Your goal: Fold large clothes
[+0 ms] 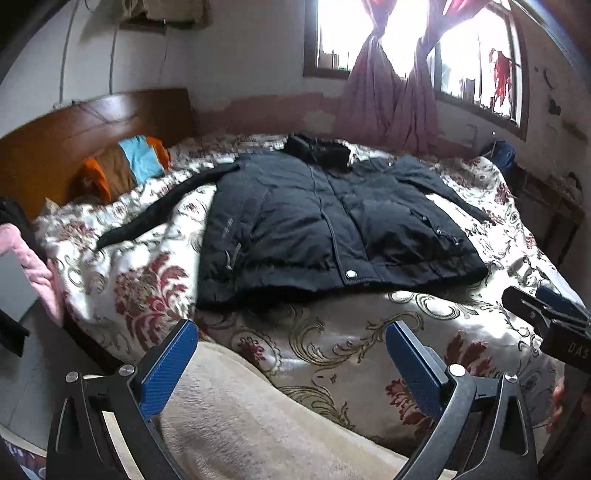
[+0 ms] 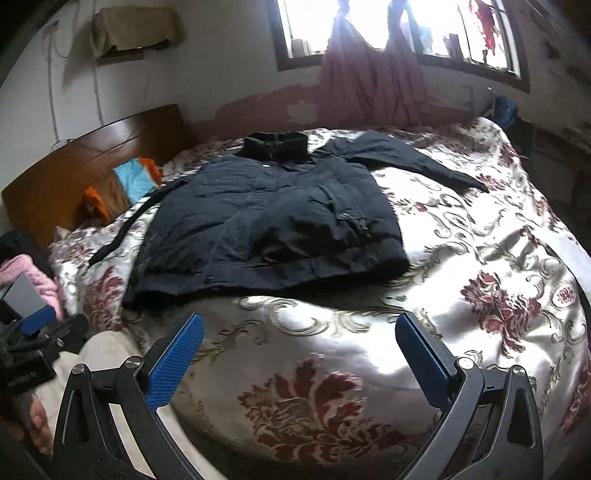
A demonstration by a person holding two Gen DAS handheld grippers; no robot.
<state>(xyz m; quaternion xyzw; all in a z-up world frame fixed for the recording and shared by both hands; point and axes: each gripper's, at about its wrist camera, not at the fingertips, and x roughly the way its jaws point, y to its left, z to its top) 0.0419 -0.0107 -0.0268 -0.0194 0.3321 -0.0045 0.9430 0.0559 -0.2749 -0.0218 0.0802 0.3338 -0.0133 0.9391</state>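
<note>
We see a floral bedspread (image 1: 155, 280), wooden headboard (image 1: 74, 136), orange-and-blue pillow (image 1: 125, 162), pink curtains (image 1: 388, 96) knotted at the bright window (image 1: 461, 44), pink cloth (image 1: 33, 266) far left.

Both wrist views look forward from the bed's (image 1: 332, 354) foot, near. Shared: jacket (image 1: 332, 221), headboard (image 2: 92, 158), window (image 2: 369, 22).

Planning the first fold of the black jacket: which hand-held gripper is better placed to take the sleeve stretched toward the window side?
Probably the right hand-held gripper: it is open and on that side, with the sleeve ahead to its right. The left hand-held gripper faces the jacket's opposite half.
</note>
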